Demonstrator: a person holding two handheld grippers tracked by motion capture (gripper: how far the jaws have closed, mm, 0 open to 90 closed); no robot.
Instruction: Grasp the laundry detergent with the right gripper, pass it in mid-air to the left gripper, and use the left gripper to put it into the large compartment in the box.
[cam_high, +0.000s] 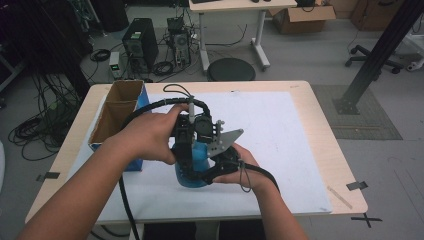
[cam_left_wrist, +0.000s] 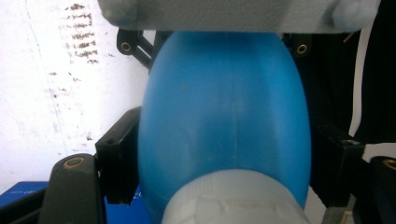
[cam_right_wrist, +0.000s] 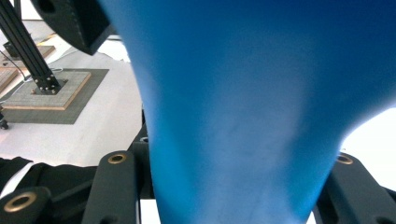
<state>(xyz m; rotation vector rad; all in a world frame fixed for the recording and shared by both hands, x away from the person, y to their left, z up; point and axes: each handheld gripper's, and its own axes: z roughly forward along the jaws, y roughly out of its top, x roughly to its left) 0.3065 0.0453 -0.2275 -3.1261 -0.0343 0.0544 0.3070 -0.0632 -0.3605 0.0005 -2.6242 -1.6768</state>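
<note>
Both grippers are on the blue bottle (cam_high: 196, 167) now, near the middle of the white mat (cam_high: 280, 150) on the table (cam_high: 320, 130). The right gripper (cam_high: 207, 175) comes in low from the side and is clamped on the bottle's lower body; in the right gripper view the blue wall (cam_right_wrist: 243, 116) sits tight between its 2 black jaws. The left gripper (cam_high: 187, 150) comes down from above, and its own view looks straight along the bottle with the pale cap (cam_left_wrist: 233, 198) nearest the lens. Its jaws stand close on either side of the bottle's shoulder, but whether the pads actually press I cannot tell (the cap end blocks the contact points).

Here is the risk, as I judge it: a smooth, rounded bottle held by 2 grips at once. If the left jaws bite on the curved shoulder rather than the cap, they could slide off it. If 1 hand twists or pulls before the other is firm, the bottle could turn in the right grip or tip toward the cardboard box (cam_high: 117, 112) at the mat's left edge.

Hard to read: the bottle's base and much of its body are behind hands and grippers in the high view, and any label is out of sight.
</note>
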